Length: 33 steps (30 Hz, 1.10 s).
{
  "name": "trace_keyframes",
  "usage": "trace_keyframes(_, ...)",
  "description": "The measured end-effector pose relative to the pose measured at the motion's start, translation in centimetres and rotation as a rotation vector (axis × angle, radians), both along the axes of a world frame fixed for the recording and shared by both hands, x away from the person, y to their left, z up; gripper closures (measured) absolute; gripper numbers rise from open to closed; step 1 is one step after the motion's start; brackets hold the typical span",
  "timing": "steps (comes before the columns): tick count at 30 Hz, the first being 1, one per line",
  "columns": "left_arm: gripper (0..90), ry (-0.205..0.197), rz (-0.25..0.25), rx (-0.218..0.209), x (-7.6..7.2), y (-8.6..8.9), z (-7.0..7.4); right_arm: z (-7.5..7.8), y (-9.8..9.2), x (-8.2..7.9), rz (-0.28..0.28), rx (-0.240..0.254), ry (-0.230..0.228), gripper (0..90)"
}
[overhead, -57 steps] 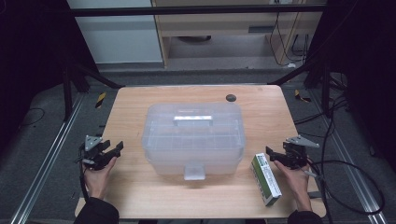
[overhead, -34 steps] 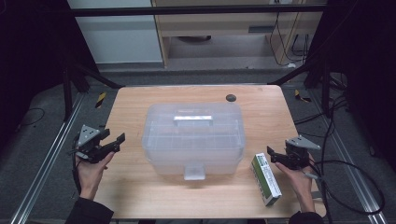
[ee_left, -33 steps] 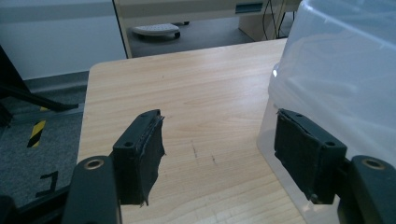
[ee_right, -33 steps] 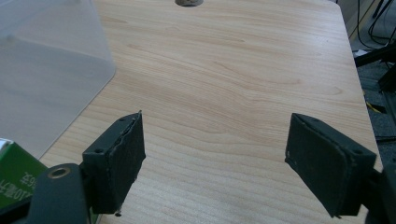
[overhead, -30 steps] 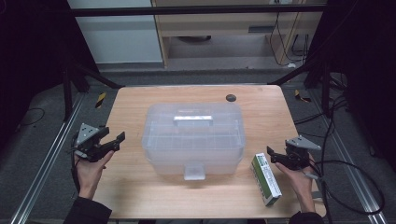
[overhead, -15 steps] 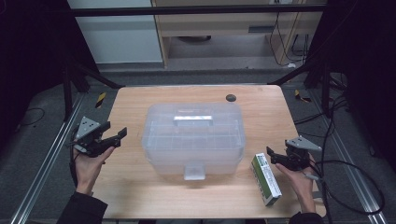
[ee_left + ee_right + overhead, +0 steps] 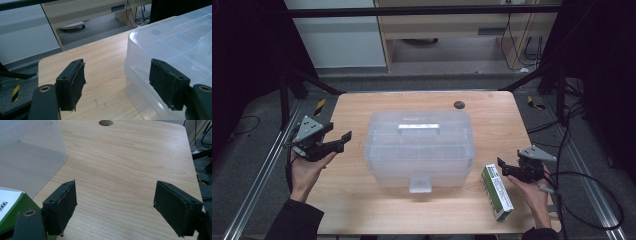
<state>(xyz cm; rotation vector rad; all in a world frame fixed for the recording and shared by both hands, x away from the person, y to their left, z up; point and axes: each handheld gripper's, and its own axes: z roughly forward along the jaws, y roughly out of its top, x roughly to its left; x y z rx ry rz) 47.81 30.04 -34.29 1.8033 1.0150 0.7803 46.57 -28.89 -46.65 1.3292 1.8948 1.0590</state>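
- At the far left of the high view, the left gripper (image 7: 332, 142) is held in a hand (image 7: 307, 167) above the left edge of the wooden table (image 7: 362, 200). It points to the right, toward the box. Its jaws stand wide apart and hold nothing.
- In the left gripper view, the left gripper (image 7: 116, 83) looks along the table, and its right jaw is in front of the side of the clear plastic box (image 7: 180, 47). I cannot tell if this jaw touches the box wall.
- In the middle of the table stands the clear plastic box (image 7: 419, 147). Its lid is on, with a pale handle (image 7: 418, 128) on top and a latch (image 7: 419, 183) at the near side.
- Behind the box, near the far edge, there is a small dark round hole (image 7: 459, 105) in the table.
- Just to the right of the box, near its front corner, a green and white carton (image 7: 497, 192) lies flat on the table, apart from the box.
- At the right, the right gripper (image 7: 507, 169) is just beside the carton, with its jaws open and empty.
- In the right gripper view, the right gripper (image 7: 116, 207) has bare wood between its jaws, and the carton (image 7: 10, 210) is by its left jaw.
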Motion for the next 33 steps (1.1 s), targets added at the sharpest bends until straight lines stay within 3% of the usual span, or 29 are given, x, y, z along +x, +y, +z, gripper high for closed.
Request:
trace_keyframes(9, 27.2, -0.008, -0.029, 0.043, 0.5, -0.9, 1.3, 0.1, 0.1, 0.0, 0.003, 0.008, 0.005, 18.7)
trace_keyframes(16, 27.1, -0.021, -0.050, 0.048, 0.5, -1.4, 2.4, 0.1, 0.1, 0.0, 0.005, 0.012, 0.006, 18.6)
trace_keyframes(21, 27.2, -0.038, -0.068, 0.101, 0.5, -2.0, 3.3, 0.0, 0.0, 0.0, 0.013, 0.000, 0.005, 18.5)
trace_keyframes(33, 26.7, -0.036, -0.132, 0.181, 0.7, -4.0, 4.0, 0.1, -0.1, 0.0, 0.014, -0.001, 0.003, 18.3)
